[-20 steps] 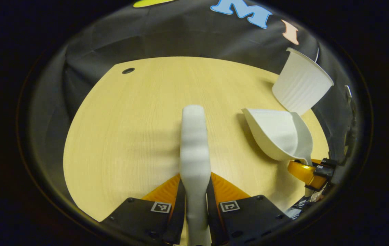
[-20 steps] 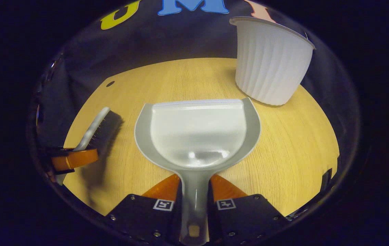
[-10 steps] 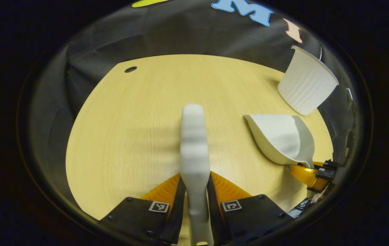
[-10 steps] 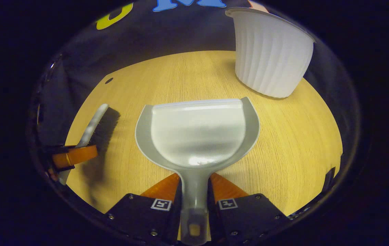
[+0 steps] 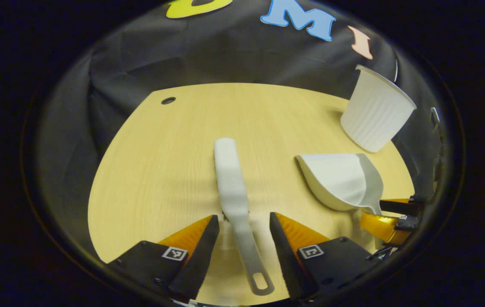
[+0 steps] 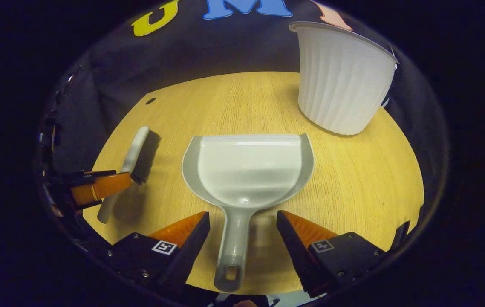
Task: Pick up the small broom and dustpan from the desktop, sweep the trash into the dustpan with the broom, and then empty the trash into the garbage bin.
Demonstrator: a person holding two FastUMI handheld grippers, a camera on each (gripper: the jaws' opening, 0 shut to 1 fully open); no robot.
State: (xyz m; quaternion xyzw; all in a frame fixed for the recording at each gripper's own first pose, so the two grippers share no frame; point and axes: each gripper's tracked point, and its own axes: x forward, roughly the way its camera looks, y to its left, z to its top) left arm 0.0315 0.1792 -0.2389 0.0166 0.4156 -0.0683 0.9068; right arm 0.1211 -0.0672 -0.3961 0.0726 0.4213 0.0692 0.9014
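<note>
Lying flat on desk (image 6: 353, 179): broom (image 5: 230, 179), dustpan (image 6: 249, 170). Left gripper (image 5: 240, 224) wide apart, right gripper (image 6: 242, 221) too, holding nothing. Lift both straight up, no bumping handles.

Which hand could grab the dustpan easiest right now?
Right. The dustpan has its handle lying between the open fingers of the right hand-held gripper. The left hand-held gripper is off to the side, with the broom between its own open fingers.
</note>
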